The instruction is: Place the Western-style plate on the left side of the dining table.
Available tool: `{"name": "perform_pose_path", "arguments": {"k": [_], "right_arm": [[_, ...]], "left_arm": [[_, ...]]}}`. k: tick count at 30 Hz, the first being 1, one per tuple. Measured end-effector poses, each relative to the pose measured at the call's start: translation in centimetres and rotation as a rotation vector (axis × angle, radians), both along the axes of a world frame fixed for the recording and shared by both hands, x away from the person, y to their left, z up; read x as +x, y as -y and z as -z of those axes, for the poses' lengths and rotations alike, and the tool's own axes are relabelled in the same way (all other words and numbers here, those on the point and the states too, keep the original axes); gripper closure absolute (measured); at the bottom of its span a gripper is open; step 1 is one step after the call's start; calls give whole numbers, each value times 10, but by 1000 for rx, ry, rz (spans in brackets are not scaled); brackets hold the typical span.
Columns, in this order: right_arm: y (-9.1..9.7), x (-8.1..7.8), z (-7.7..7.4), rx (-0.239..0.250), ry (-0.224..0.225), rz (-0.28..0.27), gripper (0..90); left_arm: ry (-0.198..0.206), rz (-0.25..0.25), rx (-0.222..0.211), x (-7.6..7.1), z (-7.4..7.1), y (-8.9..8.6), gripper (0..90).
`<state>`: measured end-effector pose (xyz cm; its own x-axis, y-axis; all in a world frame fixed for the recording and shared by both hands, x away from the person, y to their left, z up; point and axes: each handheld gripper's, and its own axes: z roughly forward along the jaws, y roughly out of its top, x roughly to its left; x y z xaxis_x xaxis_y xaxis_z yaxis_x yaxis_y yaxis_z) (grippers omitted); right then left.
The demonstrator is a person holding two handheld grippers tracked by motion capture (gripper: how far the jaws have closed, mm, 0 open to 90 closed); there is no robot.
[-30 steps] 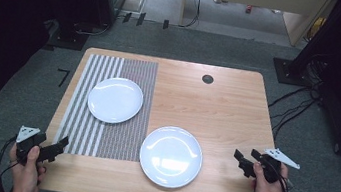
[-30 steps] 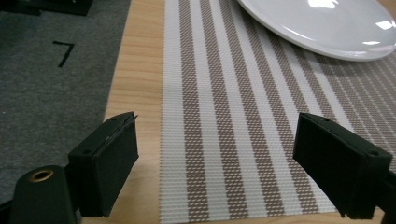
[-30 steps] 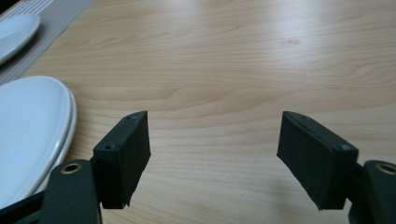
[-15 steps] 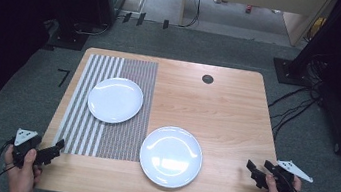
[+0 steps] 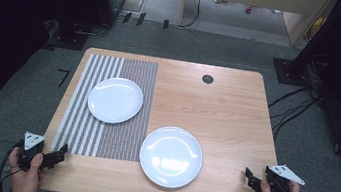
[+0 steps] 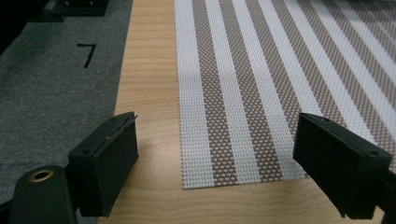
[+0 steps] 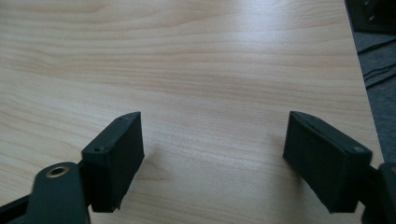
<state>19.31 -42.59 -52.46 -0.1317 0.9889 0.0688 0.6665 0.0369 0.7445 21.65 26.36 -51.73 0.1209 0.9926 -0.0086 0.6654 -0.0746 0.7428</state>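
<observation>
Table (image 5: 217,107): wooden top, bearing a striped placemat (image 5: 102,137) on its left half and two white plates.

Change over the last second: the right gripper (image 5: 251,178) is pulling back off the table toward its near right corner; a second ago it sat further in and nearer the plate. The left gripper (image 5: 60,152) is holding roughly the same station at the near left corner, drifting only slightly. Judgement: both hands are retreating to a rest pose, so either the plates are already laid out or no pickup is being started yet.

Far plate (image 5: 115,99) is lying on the placemat. Near plate (image 5: 170,155) is lying mostly on bare wood, with its left rim touching or just overlapping the mat's right edge. Neither plate is being touched.

Left gripper view: jaws are standing spread wide over the mat's near left corner (image 6: 243,140), nothing between them. Right gripper view: jaws likewise spread wide over bare wood (image 7: 210,93), empty.

Writing: a black mark like a "7" on the grey floor (image 6: 87,52) beside the table. No brands or labels readable.
</observation>
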Motion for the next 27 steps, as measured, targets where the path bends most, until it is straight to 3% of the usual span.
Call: {"name": "perform_pose_path", "arguments": {"k": [3,8,27], "right_arm": [[-4,0,0,-37,-7,-3,182],[-4,0,0,-37,-8,-3,180],[-4,1,1,-41,-11,1,152]], "left_arm": [[7,9,42,-1,0,5,140],[-7,8,11,1,0,2,138],[-11,7,1,1,1,1,135]]}}
